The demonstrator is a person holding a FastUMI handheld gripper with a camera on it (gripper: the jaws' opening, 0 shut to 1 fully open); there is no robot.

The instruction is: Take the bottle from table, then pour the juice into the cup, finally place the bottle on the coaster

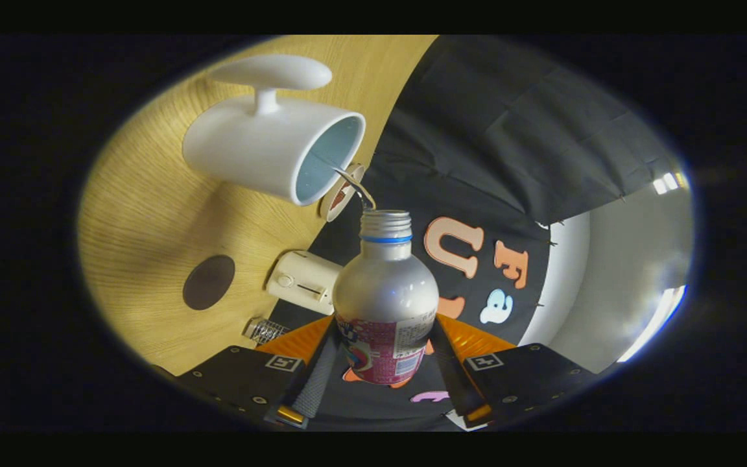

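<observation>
1. Bottle (385,295): a silver metal body with a pink and white label is clamped between the two fingers of the gripper (383,363), one finger pressed on each side of the labelled lower part.
2. Its cap is off; a threaded neck with a blue ring is seen at the far end, beyond the fingers.
3. A thin clear stream of liquid (355,186) is seen running from the open mouth of the bottle into the cup (273,148).
4. The cup is white with a pale blue inside and a broad white handle; its opening is turned toward the bottle's mouth, just ahead of it.
5. The cup rests on a wooden table (146,214), seen strongly tilted in the gripper view.
6. A dark round coaster (209,281) lies flat on the table, well apart from the cup.
7. A small cream box-shaped device (302,281) is found near the coaster, beside the bottle's shoulder; what it is cannot be told.
8. A small disc (341,193) is partly hidden behind the cup's rim.
</observation>
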